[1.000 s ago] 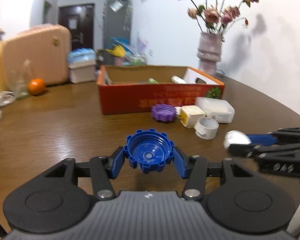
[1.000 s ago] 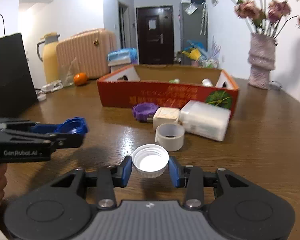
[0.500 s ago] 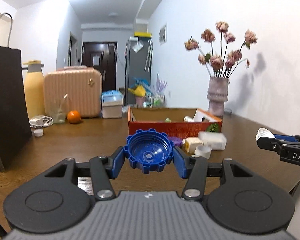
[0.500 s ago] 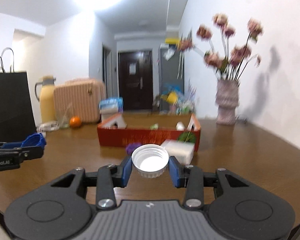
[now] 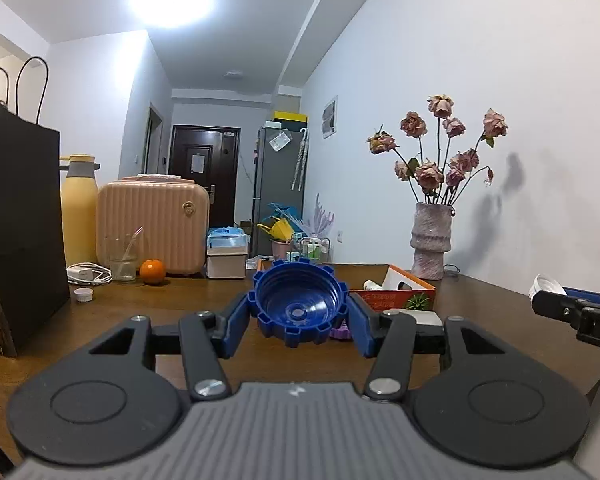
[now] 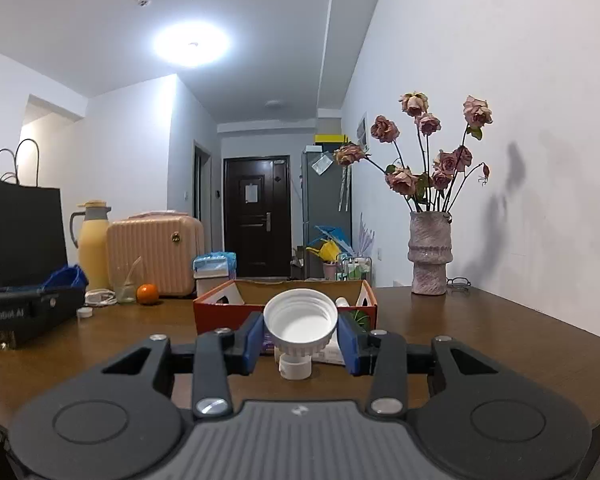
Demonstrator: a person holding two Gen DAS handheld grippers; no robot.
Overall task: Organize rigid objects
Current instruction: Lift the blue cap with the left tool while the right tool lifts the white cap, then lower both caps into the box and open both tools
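Observation:
My left gripper (image 5: 299,320) is shut on a blue ridged cap (image 5: 299,304), open side facing the camera. My right gripper (image 6: 301,334) is shut on a white screw cap (image 6: 300,324). Both are held level above the wooden table (image 6: 480,332), some way in front of the red cardboard box (image 6: 220,314). The box also shows in the left wrist view (image 5: 396,298), partly hidden by the blue cap. A white ring (image 6: 295,367) and a purple cap (image 5: 340,330) lie on the table before the box. The right gripper appears at the right edge of the left wrist view (image 5: 556,300).
A vase of dried roses (image 6: 428,258) stands at the back right. At the left are a black paper bag (image 5: 18,232), a yellow jug (image 5: 78,216), a pink case (image 5: 152,224), a glass (image 5: 120,258), an orange (image 5: 152,271) and a small white cap (image 5: 83,294).
Both grippers have risen and tilted up from looking down at the table to looking level across the room. Each still holds its cap.

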